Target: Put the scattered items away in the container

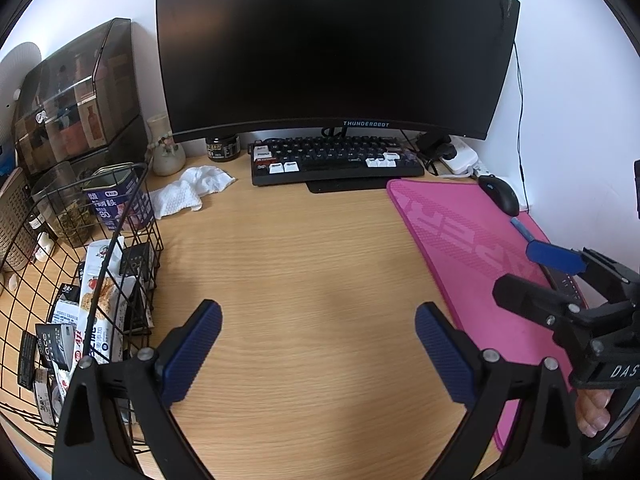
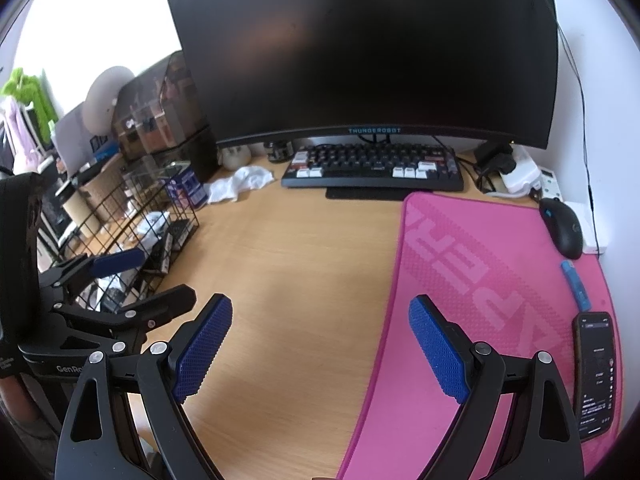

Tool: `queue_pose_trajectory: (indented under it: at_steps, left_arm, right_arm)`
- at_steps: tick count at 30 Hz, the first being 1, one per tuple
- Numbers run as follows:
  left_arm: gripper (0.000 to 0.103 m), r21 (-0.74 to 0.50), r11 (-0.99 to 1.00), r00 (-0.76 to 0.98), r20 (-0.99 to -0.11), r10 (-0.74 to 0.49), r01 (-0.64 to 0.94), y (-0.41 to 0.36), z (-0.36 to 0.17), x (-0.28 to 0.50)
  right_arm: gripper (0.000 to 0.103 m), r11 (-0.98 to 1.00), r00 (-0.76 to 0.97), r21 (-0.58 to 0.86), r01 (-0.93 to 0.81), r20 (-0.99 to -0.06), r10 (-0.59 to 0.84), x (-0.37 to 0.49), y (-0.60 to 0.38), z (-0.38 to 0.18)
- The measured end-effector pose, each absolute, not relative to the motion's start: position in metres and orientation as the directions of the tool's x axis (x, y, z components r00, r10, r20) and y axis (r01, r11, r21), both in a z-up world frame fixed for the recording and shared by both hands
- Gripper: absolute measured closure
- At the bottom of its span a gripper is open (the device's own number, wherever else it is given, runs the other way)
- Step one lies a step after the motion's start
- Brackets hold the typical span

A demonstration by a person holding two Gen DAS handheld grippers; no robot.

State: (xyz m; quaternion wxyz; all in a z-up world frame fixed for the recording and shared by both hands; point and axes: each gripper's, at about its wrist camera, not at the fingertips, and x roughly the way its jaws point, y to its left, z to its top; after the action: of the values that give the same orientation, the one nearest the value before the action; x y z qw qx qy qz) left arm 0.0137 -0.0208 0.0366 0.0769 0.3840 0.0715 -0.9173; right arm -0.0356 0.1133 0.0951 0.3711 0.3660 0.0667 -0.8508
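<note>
A black wire basket [image 1: 149, 240] [image 2: 182, 216] stands at the left of the wooden desk and holds several snack packets [image 1: 100, 312], a purple tin [image 1: 116, 200] and a glass jar [image 1: 64, 208]. My left gripper [image 1: 320, 344] [image 2: 148, 280] hangs open over bare desk just right of the basket, with nothing between its blue pads. My right gripper [image 2: 320, 344] [image 1: 532, 276] is also open and empty, above the left edge of the pink mat [image 2: 480, 280]. A crumpled white tissue [image 1: 192, 192] [image 2: 244, 182] lies behind the basket. A small blue pen-like item [image 1: 522, 230] [image 2: 576, 284] rests on the mat.
A dark monitor [image 1: 332, 48] and keyboard [image 1: 336, 160] fill the back of the desk. On the right are a black mouse [image 2: 562, 226], a phone [image 2: 596, 372] and a power strip [image 2: 520, 172]. A tinted storage box [image 1: 76, 96] and small vase [image 1: 166, 148] stand at back left.
</note>
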Motion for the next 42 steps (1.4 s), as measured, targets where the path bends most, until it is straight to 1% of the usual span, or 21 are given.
queue_pose_trajectory:
  at_steps: [42]
  left_arm:
    - [0.006,-0.067,-0.977,-0.685,-0.722,-0.094,0.203,-0.0211,0.0347,0.0124]
  right_arm:
    - [0.012,-0.715,-0.455,0.161,0.68,-0.672,-0.584,-0.0365,0.1121,0.0963]
